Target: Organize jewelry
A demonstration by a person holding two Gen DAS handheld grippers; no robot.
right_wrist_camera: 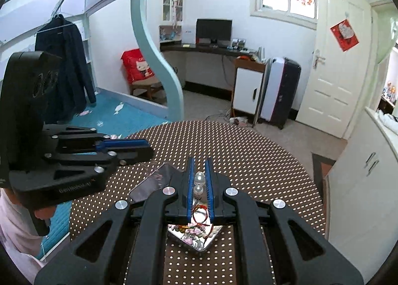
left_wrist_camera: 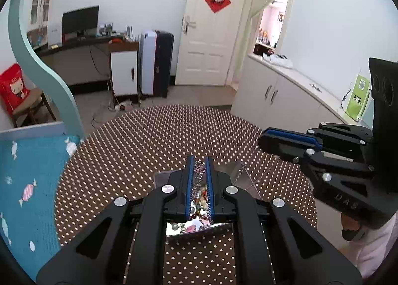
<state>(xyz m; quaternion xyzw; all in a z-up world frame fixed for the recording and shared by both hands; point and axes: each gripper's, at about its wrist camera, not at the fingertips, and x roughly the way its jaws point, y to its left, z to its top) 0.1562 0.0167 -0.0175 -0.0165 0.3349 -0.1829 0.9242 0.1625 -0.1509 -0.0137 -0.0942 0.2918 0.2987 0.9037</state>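
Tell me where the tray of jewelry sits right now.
The tray sits on the dotted table, low and central in both wrist views, directly under the right gripper and the left gripper.

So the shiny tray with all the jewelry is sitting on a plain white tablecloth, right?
Not quite: the tray of jewelry does sit on a tablecloth, but that cloth is brown with pale polka dots, not plain white. The right wrist view shows it clearly.
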